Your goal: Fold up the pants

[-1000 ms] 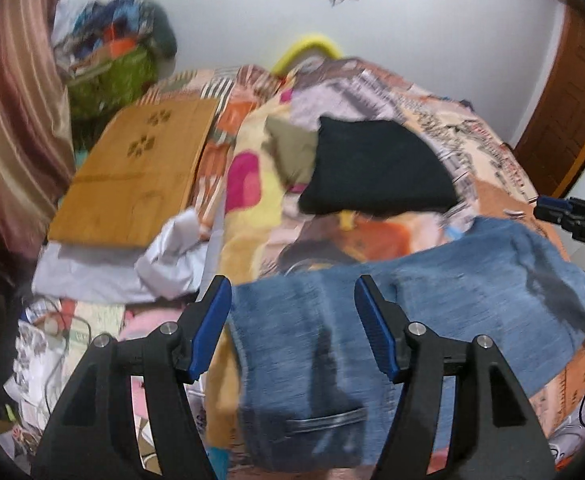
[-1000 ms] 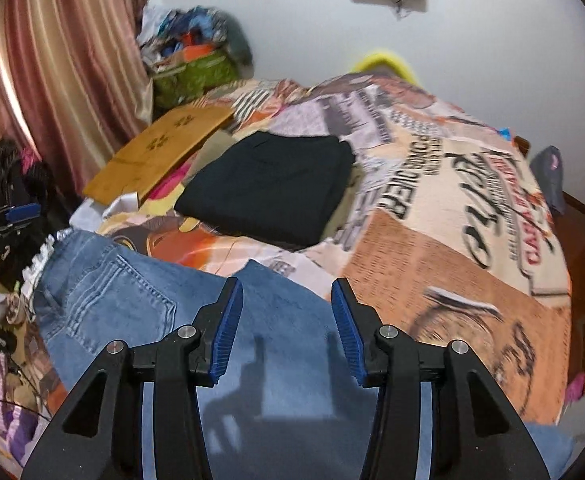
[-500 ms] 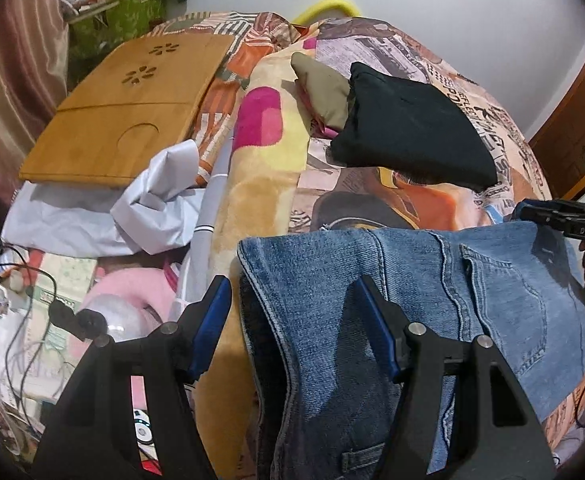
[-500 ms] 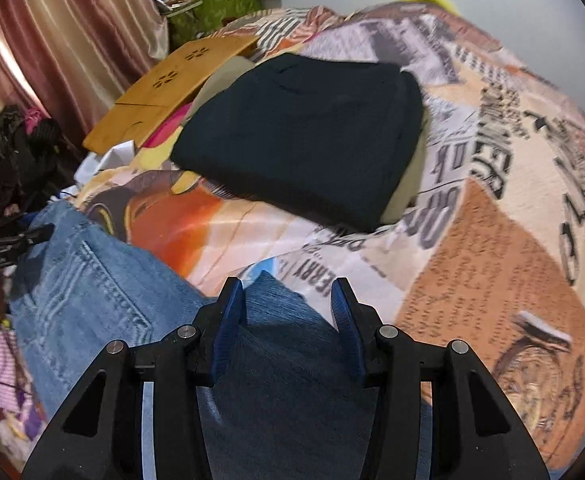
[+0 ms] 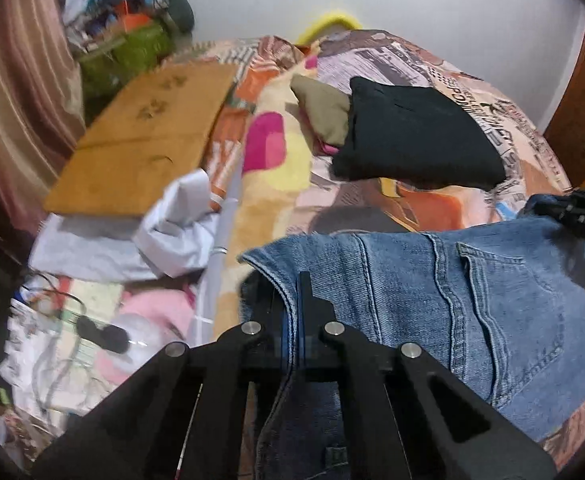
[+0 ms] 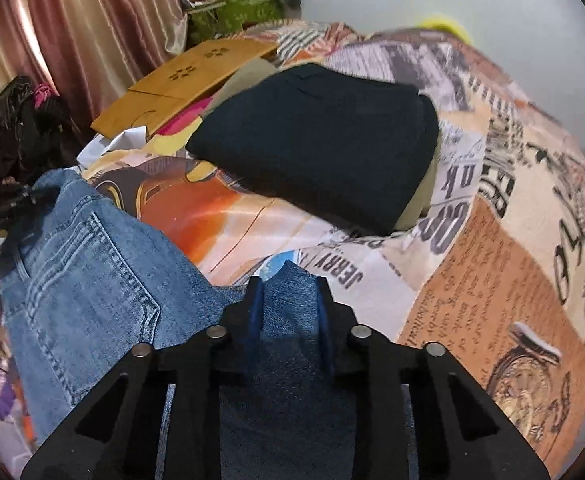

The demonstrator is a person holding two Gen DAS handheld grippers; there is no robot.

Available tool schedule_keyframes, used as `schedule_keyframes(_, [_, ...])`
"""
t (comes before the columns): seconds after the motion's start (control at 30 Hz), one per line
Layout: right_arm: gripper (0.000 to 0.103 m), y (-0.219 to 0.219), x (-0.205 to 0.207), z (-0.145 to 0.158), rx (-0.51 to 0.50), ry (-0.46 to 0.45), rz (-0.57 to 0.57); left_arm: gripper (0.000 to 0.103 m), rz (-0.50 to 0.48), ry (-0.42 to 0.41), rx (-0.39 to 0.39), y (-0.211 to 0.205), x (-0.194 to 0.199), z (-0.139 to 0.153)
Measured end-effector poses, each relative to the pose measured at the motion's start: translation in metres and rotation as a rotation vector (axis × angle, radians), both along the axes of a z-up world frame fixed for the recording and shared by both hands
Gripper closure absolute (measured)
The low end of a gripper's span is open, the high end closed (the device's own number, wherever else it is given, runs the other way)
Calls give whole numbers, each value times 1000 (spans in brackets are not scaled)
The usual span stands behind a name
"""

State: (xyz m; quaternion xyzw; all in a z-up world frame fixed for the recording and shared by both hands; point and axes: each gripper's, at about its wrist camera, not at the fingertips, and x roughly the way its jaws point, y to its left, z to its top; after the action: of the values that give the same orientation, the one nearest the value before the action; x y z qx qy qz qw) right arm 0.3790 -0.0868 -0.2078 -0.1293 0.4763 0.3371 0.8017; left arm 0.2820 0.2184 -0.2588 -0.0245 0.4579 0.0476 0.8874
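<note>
Blue jeans [image 5: 472, 308] lie across the near edge of the bed, back pocket up; they also show in the right wrist view [image 6: 88, 280]. My left gripper [image 5: 290, 300] is shut on the waistband edge at the jeans' left end. My right gripper [image 6: 288, 300] is shut on a raised fold of denim at the jeans' other end. Each gripper's tip shows at the edge of the other's view, the right gripper [image 5: 580, 216] and the left gripper [image 6: 0, 212].
Folded black pants [image 5: 416, 136] lie on an olive garment [image 5: 324, 108] mid-bed, also in the right wrist view [image 6: 324, 140]. A wooden lap board [image 5: 144, 140] and white cloth [image 5: 172, 224] lie left. Cables and clutter [image 5: 72, 328] cover the floor. Curtain [image 6: 72, 32] at left.
Both grippers were open above the jeans; they have come down and closed on the denim, the left on the waistband edge, the right on a fold.
</note>
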Motion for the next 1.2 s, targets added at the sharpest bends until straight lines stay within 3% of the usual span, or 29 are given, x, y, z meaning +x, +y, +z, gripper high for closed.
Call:
schedule_keyframes(0.13, [92,-3,2,7,3,-45,-21,99,22,-12,18,5,-2,8])
schedule_keyframes(0.27, [97,0,7,6,-30,-86,-40,98,15,28,38,7,3,0])
schedule_keyframes(0.37, [97,-5,16,7,-10,-53,-74,89,30,28,47,9,-5,9])
schedule_keyframes(0.5, [87,-16,4,23,-3,-74,-95,83,55,-20,-34,20,-26,32])
schedule_keyframes(0.6, [62,-26,-12,39,12,-111,-75,82,67,-45,-67,19,-42,43])
schedule_keyframes(0.67, [59,-32,-21,45,25,-123,-71,82,55,-42,-71,12,-49,45])
schedule_keyframes(0.83, [59,-42,-39,46,47,-94,-62,61,-3,-15,-45,-20,-66,34])
schedule_keyframes(1.07, [59,-56,-67,17,30,-13,-46,55,22,97,-13,-39,-82,-10])
schedule_keyframes(1.2, [59,-78,-84,6,46,22,-63,51,47,104,-42,-34,-89,-21])
